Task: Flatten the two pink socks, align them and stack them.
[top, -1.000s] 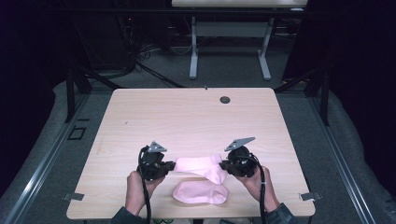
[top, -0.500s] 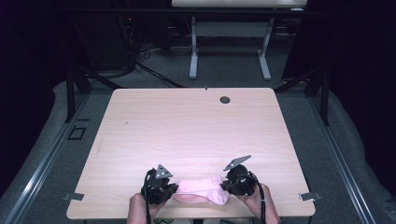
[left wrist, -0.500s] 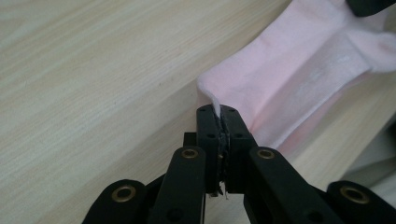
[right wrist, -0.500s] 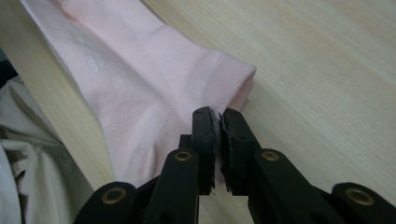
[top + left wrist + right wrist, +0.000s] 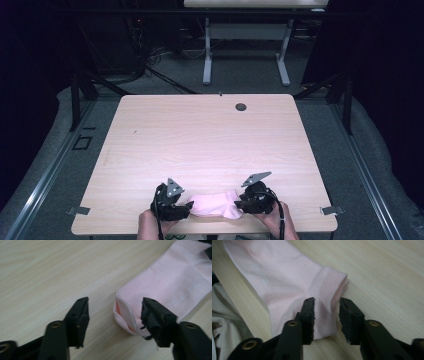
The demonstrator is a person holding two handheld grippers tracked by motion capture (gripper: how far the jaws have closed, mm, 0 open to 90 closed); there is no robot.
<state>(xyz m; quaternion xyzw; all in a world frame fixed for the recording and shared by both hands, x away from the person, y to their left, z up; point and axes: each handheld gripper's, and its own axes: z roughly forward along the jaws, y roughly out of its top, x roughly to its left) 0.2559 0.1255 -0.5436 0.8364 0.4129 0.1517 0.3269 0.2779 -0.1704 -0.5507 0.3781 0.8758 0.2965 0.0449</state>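
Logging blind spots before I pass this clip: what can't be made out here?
- High view: whether one pale pink cotton sock or two stacked; too small.
- Left gripper view: sock's far end, cut off by the top right edge; open left gripper.
- Right gripper view: grey cloth at the table edge, cut off left, unidentifiable; right gripper open.

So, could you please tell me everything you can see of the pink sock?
The pink sock is pale pink knit, apparently two layers stacked, lying flat near the front edge of the table. It has a ribbed cuff at one end and a brighter pink inside showing at the other. It lies between the left gripper and right gripper, whose jaws have just been opening and stand apart.
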